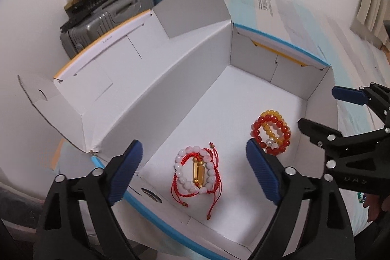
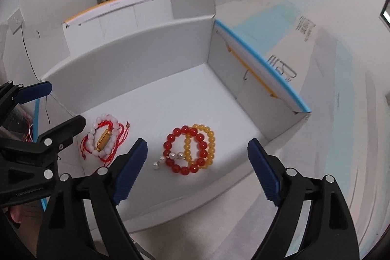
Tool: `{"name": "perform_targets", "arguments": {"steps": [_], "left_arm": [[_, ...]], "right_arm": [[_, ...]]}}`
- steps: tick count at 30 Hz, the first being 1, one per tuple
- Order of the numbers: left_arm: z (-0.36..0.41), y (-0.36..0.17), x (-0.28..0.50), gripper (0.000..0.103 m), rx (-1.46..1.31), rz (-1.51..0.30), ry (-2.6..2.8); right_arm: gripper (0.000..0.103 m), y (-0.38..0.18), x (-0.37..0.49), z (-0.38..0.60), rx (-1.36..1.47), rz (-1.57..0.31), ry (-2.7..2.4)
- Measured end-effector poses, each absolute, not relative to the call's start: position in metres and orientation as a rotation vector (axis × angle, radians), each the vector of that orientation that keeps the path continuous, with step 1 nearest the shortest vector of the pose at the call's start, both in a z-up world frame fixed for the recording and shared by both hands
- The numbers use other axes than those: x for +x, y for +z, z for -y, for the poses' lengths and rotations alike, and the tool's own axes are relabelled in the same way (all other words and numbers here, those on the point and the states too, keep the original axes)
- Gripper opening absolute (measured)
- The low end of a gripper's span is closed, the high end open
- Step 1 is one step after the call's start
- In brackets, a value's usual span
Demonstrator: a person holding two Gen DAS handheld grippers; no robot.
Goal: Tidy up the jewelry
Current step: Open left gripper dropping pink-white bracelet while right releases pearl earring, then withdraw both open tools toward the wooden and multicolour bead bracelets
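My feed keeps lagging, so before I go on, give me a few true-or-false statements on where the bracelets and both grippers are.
1. Both piles of bracelets lie inside the open white box. True.
2. The right gripper is clamped on the red bead bracelet. False: its jaws are open and hold nothing.
3. The red bead bracelet overlaps the yellow bead bracelet. True.
4. The white bead bracelet lies alone. False: red cord bracelets are tangled with it.
5. The left gripper is shut. False: it is open above the white bead pile.
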State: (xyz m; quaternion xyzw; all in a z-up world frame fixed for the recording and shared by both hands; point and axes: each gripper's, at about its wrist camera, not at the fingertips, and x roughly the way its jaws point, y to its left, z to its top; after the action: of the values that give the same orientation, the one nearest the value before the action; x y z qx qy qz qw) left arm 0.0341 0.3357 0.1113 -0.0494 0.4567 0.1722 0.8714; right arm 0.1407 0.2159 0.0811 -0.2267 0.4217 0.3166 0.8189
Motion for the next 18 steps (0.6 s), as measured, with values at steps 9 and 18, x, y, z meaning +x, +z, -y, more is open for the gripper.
{"name": "perform_targets", "arguments": {"steps": [9,18], "left_arm": [[-0.315,0.127,0.028,0.097,-0.087,-0.923,0.366],[-0.288,0.14,0.031,0.097,-0.077,-0.9,0.348]], "right_arm": [[0.095,0.114,0.133,-0.187,-0.427,-0.811,0.64],[0.095,0.138,0.135,-0.146,-0.35,-0.765,0.599]]}}
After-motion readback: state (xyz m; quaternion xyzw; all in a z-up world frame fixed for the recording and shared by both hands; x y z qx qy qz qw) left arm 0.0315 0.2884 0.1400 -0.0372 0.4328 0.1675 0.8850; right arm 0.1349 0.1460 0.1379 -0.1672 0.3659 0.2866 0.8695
